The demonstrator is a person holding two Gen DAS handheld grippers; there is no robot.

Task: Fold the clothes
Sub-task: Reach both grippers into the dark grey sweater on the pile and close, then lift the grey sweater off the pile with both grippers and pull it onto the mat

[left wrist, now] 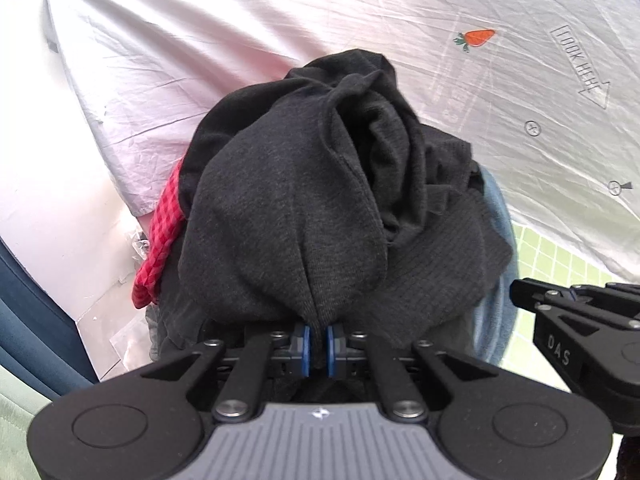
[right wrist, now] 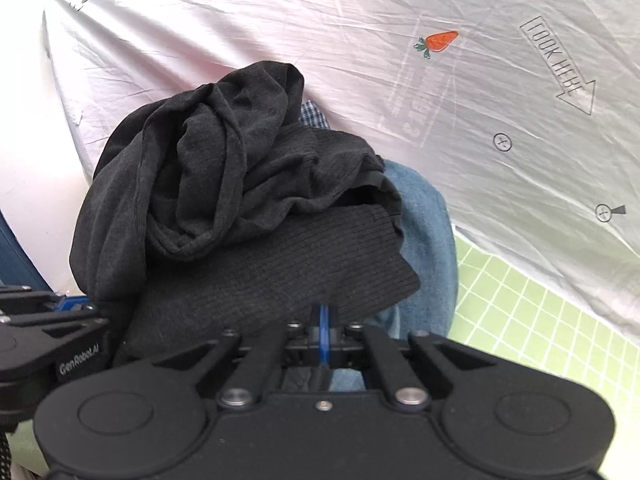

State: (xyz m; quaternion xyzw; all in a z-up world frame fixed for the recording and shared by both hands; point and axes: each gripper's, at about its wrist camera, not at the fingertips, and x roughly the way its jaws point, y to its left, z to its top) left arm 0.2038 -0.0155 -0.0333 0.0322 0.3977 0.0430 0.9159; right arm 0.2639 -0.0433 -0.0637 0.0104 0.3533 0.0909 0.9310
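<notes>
1. Left gripper [left wrist: 319, 340]: jaws pinched almost together at lower centre of the left wrist view, blue pads [left wrist: 305, 346] clamping a fold of the dark grey knit garment [left wrist: 280, 208]. Fabric runs straight up out of the pinch.
2. Right gripper [right wrist: 324, 330]: jaws fully closed at lower centre of the right wrist view, blue pads [right wrist: 325, 320] meeting at the hem edge of the dark ribbed garment [right wrist: 280, 276]. The edge sits right at the pad tips; looks nipped, but how much cloth is between them is hidden.
3. Cannot tell whether the knit and ribbed pieces are one garment or two.
4. Clothes pile sits centre frame in both views, bunched and crumpled, on a white creased sheet [left wrist: 240, 40].
5. Under the dark fabric: blue denim [right wrist: 424, 216] showing at right of the pile, red checked cloth [left wrist: 160, 236] poking out at its left edge in the left wrist view, a bit of blue-white check [right wrist: 314, 114] at the top of the pile in the right wrist view.
6. Sheet prints: orange carrot [left wrist: 478, 37] upper right, "LOOK HERE" arrow [left wrist: 580, 66] far right, small circled marks below it.
7. Green gridded mat [right wrist: 532, 320] at lower right, partly under the sheet edge.
8. Each gripper shows at the edge of the other's view: right one at lower right of the left view, left one at lower left of the right view, close beside each other.
</notes>
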